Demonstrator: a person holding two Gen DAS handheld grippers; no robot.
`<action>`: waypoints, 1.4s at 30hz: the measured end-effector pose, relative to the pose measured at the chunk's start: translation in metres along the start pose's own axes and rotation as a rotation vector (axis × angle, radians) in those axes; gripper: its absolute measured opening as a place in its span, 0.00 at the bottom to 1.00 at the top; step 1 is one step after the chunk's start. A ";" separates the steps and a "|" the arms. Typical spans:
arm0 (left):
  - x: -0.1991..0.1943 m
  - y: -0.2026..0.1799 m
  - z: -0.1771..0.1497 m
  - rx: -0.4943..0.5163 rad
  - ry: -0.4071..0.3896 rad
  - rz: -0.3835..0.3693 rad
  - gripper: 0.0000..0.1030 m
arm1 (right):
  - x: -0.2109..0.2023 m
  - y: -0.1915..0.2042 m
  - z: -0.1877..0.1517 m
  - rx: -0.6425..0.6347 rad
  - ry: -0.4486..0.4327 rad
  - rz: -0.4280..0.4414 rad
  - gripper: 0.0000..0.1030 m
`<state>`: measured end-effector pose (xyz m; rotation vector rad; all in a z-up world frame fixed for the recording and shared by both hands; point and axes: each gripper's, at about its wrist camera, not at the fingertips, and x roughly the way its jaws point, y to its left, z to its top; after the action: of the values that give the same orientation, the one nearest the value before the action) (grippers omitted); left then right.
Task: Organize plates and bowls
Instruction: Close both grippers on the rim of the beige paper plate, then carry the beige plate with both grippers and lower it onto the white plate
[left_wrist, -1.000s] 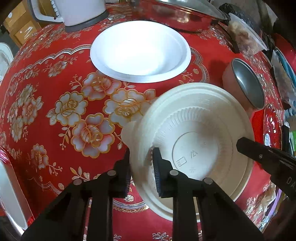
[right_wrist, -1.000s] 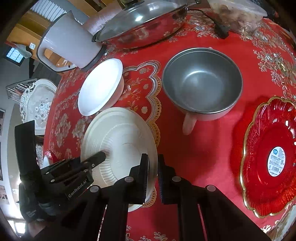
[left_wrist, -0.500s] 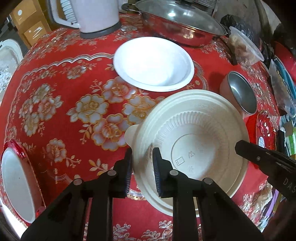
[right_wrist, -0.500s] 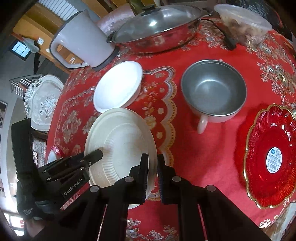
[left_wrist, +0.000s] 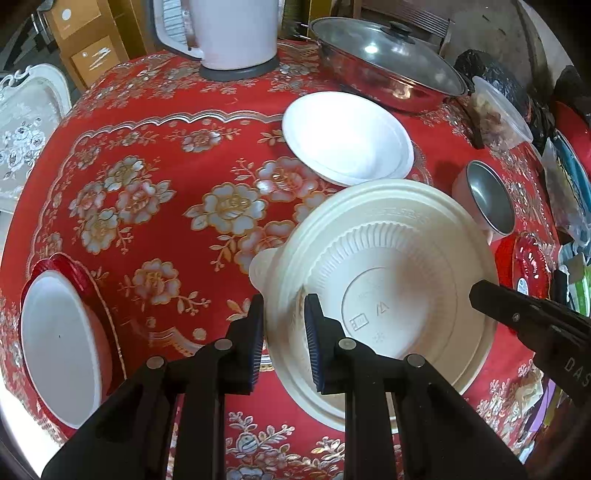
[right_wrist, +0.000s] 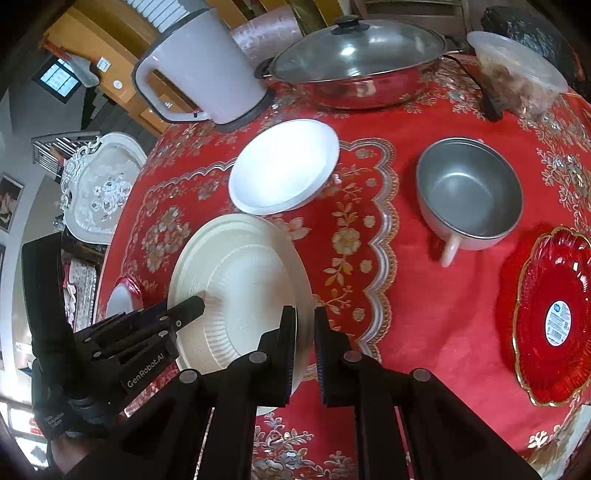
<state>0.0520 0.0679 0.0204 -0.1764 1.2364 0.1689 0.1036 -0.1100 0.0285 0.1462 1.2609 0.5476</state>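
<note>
Both grippers clamp the cream plate (left_wrist: 388, 280) by opposite edges, underside up: the left gripper (left_wrist: 284, 334) has its fingers closed on the near-left rim, the right gripper (right_wrist: 304, 347) pinches the right edge. Just beyond sits a white bowl (right_wrist: 282, 168), with a kettle (right_wrist: 207, 70) and a lidded pan (right_wrist: 358, 62) farther back on the red tabletop (left_wrist: 147, 155). The right view shows a steel bowl (right_wrist: 469, 195) and red glass plate (right_wrist: 554, 317) plainly (both squeezed at the left view's edge); only the left view shows well a white dish on a red plate (left_wrist: 59, 343), near left.
</note>
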 end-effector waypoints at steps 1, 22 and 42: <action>-0.001 0.003 -0.001 -0.007 -0.001 -0.001 0.18 | 0.000 0.002 0.000 -0.003 -0.002 0.002 0.10; -0.016 0.047 -0.012 -0.085 -0.015 0.020 0.18 | 0.007 0.052 0.000 -0.093 0.013 0.025 0.12; -0.051 0.125 -0.028 -0.207 -0.066 0.076 0.18 | 0.024 0.135 0.000 -0.219 0.038 0.091 0.14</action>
<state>-0.0182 0.1821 0.0541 -0.3016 1.1600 0.3664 0.0668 0.0178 0.0612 0.0090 1.2266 0.7656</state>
